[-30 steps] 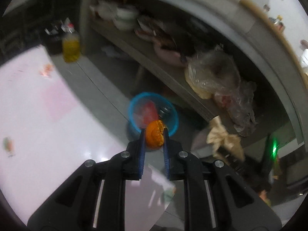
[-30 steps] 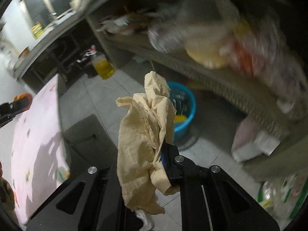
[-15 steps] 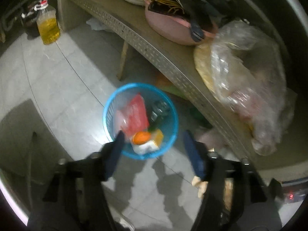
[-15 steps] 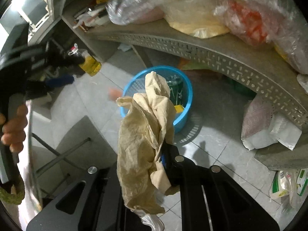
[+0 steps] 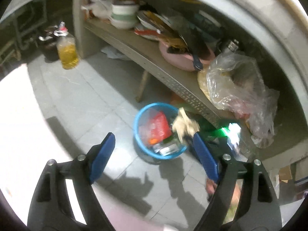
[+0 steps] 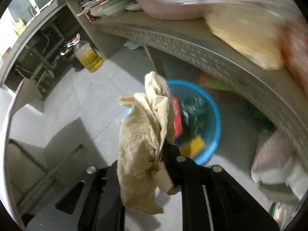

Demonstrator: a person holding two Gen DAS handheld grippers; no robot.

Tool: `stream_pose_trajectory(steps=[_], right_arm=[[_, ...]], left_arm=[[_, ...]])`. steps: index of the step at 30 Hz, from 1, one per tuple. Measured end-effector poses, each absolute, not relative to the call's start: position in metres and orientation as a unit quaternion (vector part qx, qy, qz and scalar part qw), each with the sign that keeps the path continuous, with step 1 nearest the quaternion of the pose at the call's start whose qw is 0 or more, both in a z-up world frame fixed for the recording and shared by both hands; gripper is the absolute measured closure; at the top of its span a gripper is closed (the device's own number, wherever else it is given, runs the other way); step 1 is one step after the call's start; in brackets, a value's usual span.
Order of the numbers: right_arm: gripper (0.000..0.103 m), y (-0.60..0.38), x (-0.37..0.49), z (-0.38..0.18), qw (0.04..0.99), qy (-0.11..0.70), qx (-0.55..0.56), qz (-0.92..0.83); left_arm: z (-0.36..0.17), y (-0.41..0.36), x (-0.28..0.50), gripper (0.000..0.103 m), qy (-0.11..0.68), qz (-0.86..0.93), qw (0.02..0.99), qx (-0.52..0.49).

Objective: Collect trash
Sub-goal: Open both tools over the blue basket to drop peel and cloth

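Tiled floor (image 5: pixel 80 96) holds the blue bin (image 5: pixel 143 144); my left gripper (image 5: pixel 154 150), now empty, gapes; my right gripper (image 6: pixel 146 154) still clamps the crumpled paper (image 6: pixel 142 130).

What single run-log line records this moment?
left gripper: open, empty | right gripper: shut on crumpled paper | blue bin: below

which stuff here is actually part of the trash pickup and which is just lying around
Part of the job:
- crumpled beige paper, clamped in the right gripper
- blue trash basket on the floor, already holding wrappers
- left gripper, open and empty

Just lying about:
- oil bottle
- pink basin on the shelf
- clear plastic bag
- stacked bowls
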State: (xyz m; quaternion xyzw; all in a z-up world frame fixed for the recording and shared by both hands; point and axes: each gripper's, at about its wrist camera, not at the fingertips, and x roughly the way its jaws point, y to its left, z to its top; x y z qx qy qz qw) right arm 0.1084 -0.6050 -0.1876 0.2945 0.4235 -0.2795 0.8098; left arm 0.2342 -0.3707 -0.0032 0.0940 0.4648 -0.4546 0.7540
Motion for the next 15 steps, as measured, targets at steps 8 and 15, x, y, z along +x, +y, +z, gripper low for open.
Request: stream_pose_trajectory(steps=[8, 15], right_arm=[[0.049, -0.607, 0.137, -0.206, 0.803, 0.444, 0.226, -0.327], [0.041, -0.557, 0.057, -0.143, 0.838, 0.376, 0.203, -0.339]], left_arm=[[0.029, -0.237, 0.198, 0.019, 0.391, -0.416, 0.819, 0.054], [0.029, -0.175, 0.164, 0.019, 0.363, -0.381, 0.85, 0.041]])
